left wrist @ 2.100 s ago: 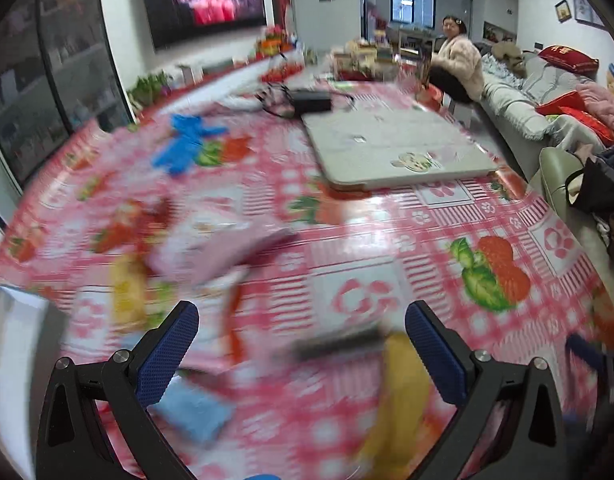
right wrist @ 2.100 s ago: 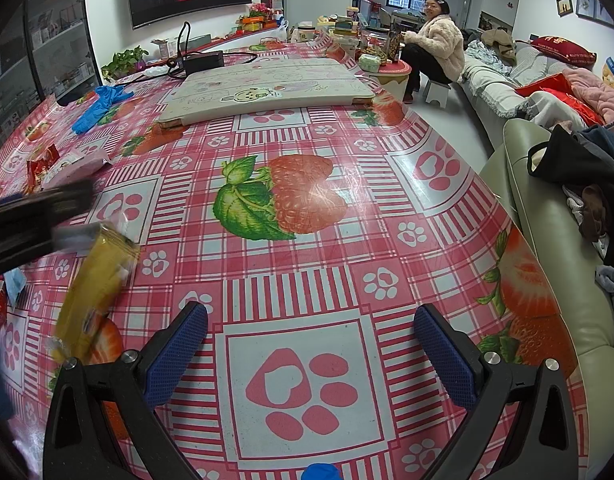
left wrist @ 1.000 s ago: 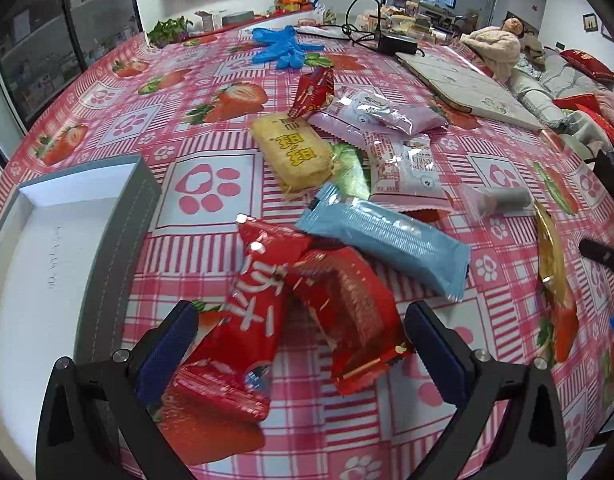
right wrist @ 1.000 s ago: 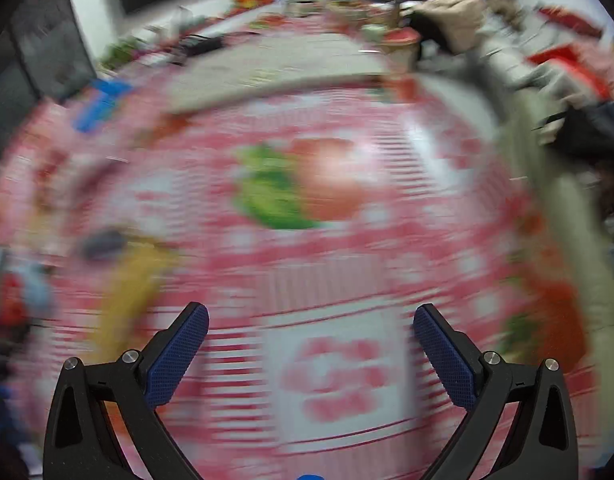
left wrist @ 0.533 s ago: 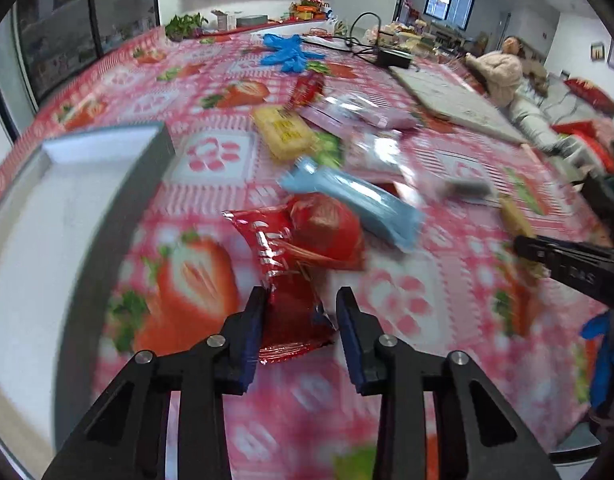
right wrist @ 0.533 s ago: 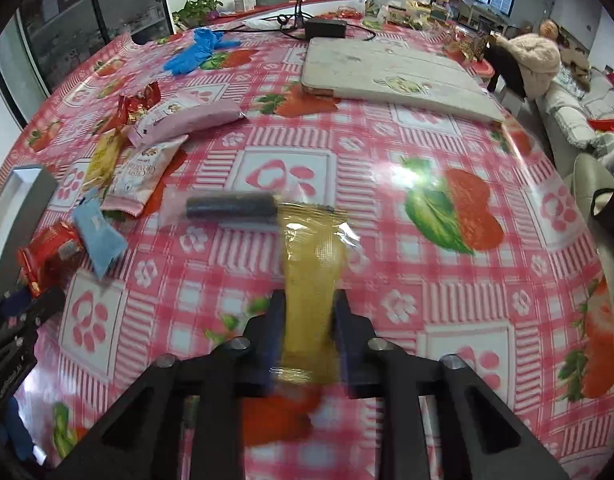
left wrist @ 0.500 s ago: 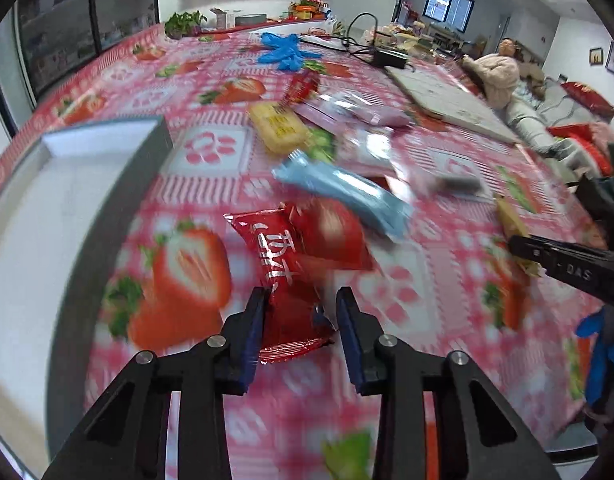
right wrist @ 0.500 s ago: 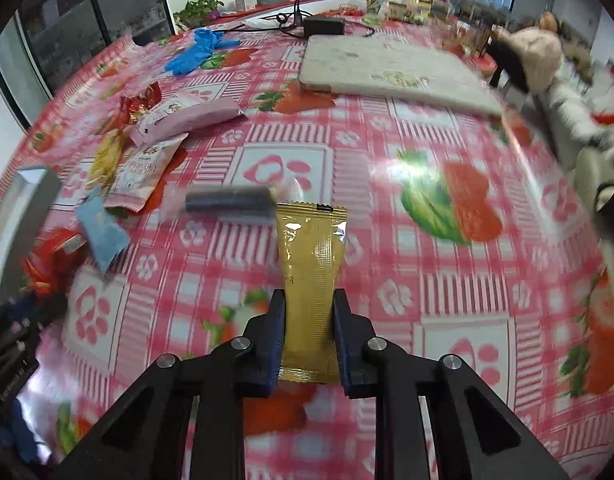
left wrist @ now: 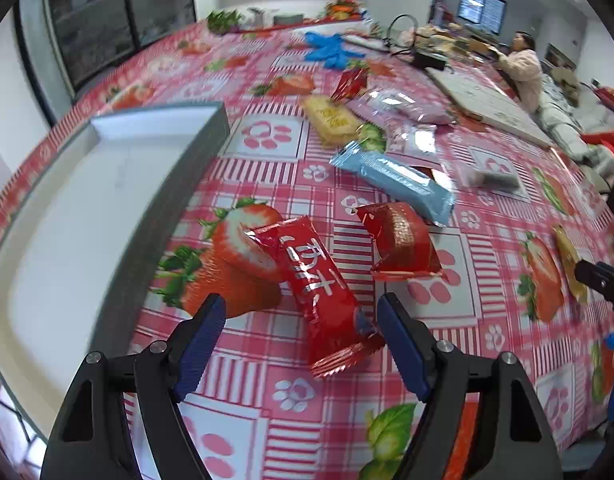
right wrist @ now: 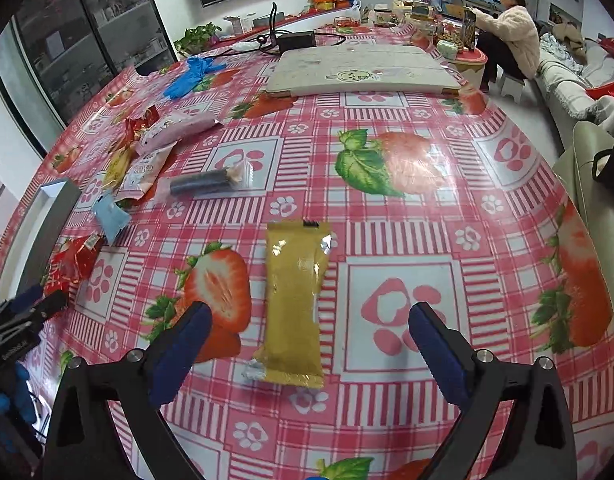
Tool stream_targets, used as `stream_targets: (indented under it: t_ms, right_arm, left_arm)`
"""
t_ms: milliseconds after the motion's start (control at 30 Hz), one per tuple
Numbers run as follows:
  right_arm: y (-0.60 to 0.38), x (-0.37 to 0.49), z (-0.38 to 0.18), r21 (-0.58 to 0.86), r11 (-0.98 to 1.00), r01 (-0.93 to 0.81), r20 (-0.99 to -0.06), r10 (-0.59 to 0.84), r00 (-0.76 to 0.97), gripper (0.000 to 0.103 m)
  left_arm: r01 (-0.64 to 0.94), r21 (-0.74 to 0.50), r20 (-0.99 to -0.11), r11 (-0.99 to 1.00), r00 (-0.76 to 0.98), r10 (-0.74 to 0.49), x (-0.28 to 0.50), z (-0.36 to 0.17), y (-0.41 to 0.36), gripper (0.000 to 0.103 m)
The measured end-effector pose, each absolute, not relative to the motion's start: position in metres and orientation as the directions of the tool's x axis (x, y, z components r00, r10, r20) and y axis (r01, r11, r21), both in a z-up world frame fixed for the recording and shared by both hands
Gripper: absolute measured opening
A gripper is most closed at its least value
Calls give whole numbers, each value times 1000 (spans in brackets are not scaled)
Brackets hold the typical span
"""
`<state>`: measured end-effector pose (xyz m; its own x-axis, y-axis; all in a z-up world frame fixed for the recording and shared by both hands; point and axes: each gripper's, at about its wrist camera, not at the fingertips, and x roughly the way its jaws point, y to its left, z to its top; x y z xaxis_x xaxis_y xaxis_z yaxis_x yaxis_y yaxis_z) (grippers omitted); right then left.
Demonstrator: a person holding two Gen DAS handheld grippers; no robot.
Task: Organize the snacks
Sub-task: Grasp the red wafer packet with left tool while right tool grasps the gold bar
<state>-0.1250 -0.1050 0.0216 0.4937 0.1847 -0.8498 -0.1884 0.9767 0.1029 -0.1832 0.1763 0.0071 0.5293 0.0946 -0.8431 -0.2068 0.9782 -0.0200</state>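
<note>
Table (right wrist: 387,248) covered by a red-and-white checked cloth with strawberry and paw prints. Lower centre of the right wrist view: yellow packet (right wrist: 295,304). Left: grey tray (left wrist: 179,184), two red packets (left wrist: 315,284) (left wrist: 399,240), light blue packet (left wrist: 391,178), dark stick in clear wrap (right wrist: 205,184). Upper centre: white board (right wrist: 359,70), blue gloves (right wrist: 191,74).

In my left view, the tray (left wrist: 203,148) walled off the left side, and wrappers (left wrist: 391,178) crowded the upper centre. Bare tablecloth (left wrist: 267,360) lay open at bottom centre. In my right view, the tablecloth's right half (right wrist: 447,208) stood open; snacks (right wrist: 147,160) cluttered the left.
</note>
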Motion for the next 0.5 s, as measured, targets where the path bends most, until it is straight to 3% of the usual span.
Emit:
stream_targets:
  t_ms: [167, 300, 500]
  right_arm:
    - [-91, -108, 15, 69, 980, -187, -864, 153, 480, 100]
    - [-83, -112, 3, -2, 980, -199, -867, 98, 489, 102]
    - [-82, -124, -2, -32, 974, -225, -827, 100, 554, 103]
  left_arm:
    - [-250, -3, -854, 968, 505, 128, -168, 3, 174, 84]
    - [-241, 4, -845, 971, 518, 132, -162, -4, 172, 103]
    - [-230, 2, -813, 973, 566, 135, -162, -7, 169, 103]
